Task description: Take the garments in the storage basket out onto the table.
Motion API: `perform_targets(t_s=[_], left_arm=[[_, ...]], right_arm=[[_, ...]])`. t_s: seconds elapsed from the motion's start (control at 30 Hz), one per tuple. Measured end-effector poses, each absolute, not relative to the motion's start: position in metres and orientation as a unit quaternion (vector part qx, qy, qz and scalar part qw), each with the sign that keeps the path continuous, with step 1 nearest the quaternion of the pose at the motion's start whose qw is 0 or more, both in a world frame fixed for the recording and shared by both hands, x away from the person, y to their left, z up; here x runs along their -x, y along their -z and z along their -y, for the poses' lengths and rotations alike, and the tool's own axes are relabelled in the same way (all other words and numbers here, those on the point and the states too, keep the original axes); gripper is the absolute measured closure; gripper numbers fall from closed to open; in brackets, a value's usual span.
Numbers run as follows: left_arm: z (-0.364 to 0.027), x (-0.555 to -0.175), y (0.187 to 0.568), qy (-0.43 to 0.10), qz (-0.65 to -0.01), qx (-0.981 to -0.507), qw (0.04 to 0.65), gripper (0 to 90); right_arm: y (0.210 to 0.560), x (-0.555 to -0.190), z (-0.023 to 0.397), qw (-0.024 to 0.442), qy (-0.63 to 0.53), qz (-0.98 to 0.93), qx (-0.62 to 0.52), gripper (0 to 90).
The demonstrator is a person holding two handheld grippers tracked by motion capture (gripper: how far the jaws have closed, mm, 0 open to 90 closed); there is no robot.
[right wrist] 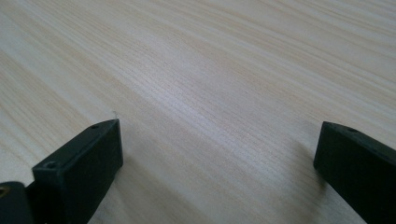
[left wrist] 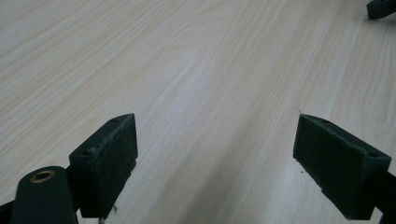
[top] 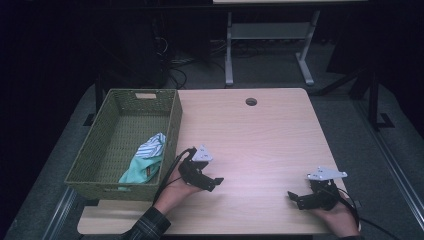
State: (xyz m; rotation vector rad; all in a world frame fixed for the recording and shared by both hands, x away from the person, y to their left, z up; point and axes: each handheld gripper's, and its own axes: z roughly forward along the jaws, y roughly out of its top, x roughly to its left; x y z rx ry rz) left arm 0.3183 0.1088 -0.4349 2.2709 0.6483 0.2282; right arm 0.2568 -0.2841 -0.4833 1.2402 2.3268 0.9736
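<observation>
A green woven basket (top: pixel 105 170) stands on the left part of the light wooden table (top: pixel 255 135). Inside it lie a turquoise cloth (top: pixel 145 167) and a striped cloth (top: pixel 151 146), bunched against the right wall. My left gripper (top: pixel 216 184) rests low over the table just right of the basket, open, with bare wood between its jaws (left wrist: pixel 215 140). My right gripper (top: pixel 293 197) sits near the front right of the table, open too, with nothing between its jaws (right wrist: pixel 217 149). The right gripper's tip (left wrist: pixel 380 8) shows far off in the left gripper view.
A round cable hole (top: pixel 251 101) is cut near the table's far edge. Behind the table stand a metal table frame (top: pixel 265 45) and loose cables on the dark floor (top: pixel 175 75). Bare wood stretches between and beyond the two grippers.
</observation>
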Motion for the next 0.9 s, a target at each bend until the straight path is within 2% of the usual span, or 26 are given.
perform_targets(t_s=[0.9], left_arm=[[-0.110, -0.320, 0.417, -0.080, -0.257, -0.884, 0.382, 13.2]], right_arm=[[0.483, -0.257, 0.284, 0.165, -0.342, -0.816, -0.436, 0.8]])
